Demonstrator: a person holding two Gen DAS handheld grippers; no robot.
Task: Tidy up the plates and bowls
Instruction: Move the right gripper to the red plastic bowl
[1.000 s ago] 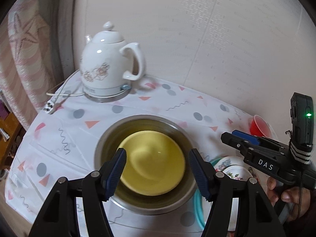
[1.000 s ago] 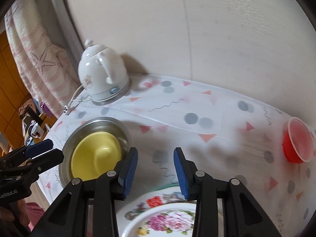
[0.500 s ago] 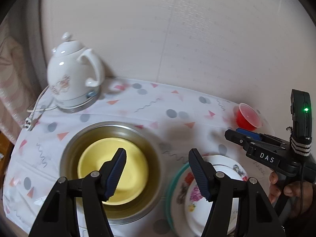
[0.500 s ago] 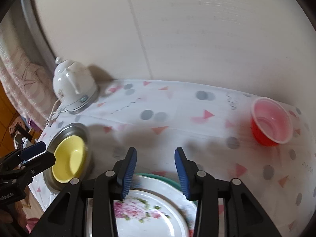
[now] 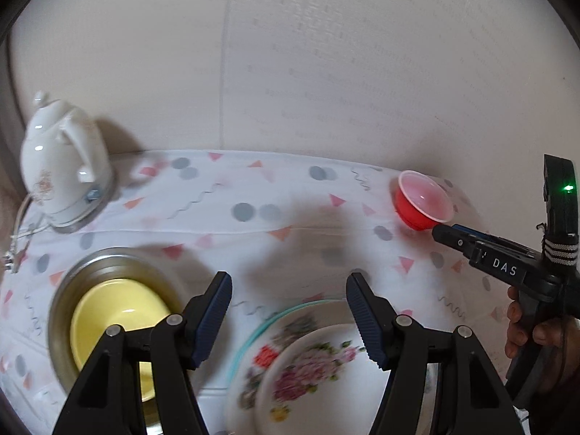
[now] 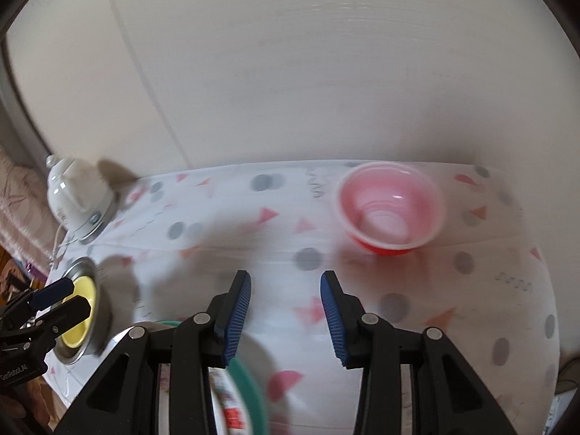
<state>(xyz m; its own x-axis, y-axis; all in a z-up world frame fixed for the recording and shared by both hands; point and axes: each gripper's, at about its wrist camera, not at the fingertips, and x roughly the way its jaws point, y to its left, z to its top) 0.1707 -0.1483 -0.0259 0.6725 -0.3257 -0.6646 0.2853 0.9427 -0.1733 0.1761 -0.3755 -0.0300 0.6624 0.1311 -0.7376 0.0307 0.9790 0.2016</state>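
A yellow bowl [image 5: 116, 311] sits inside a steel bowl [image 5: 72, 275] at the near left. A floral plate [image 5: 308, 373] lies on a larger teal-rimmed plate [image 5: 253, 330] at the near middle. A red bowl [image 5: 422, 201] stands at the far right of the table; it also shows in the right wrist view [image 6: 389, 204]. My left gripper [image 5: 286, 311] is open and empty above the table between the steel bowl and the plates. My right gripper [image 6: 286, 310] is open and empty, with the red bowl ahead and to its right.
A white kettle [image 5: 61, 177] on its base stands at the far left against the wall, its cord trailing off the left edge. The table wears a white cloth [image 5: 253, 210] with dots and triangles. A wall closes off the far side.
Both grippers have swung to the right. The steel bowl has slid left in both views, the plates have come into the left view, and the red bowl is nearer in the right view.
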